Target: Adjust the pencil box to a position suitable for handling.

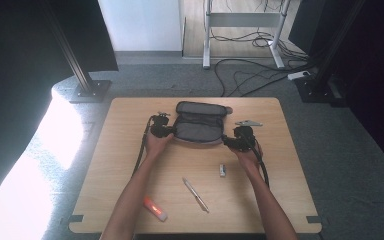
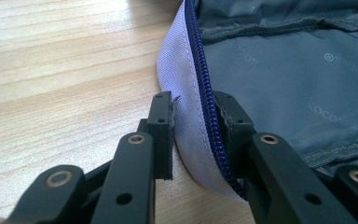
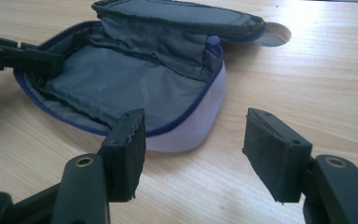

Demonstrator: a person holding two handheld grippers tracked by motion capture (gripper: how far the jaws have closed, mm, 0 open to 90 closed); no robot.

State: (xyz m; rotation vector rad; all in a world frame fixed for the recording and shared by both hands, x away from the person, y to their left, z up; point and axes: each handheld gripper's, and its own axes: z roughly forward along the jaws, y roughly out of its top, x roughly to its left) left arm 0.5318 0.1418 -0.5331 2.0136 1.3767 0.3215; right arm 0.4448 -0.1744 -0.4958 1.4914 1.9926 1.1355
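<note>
Open pencil case (image 1: 199,125) lying on the surface (image 1: 130,165). The left hand-held gripper (image 2: 193,119) clamps its zippered rim, pinning it in place; the right hand-held gripper (image 3: 193,140), jaws apart and empty, sits just beside the opposite rim.

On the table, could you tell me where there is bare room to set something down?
The table is bare along its left side, left of the left arm, and along its right edge beyond the right arm. The far corners beside the pouch are free too. It is crowded between the forearms: pen, small clip, orange tube.
</note>
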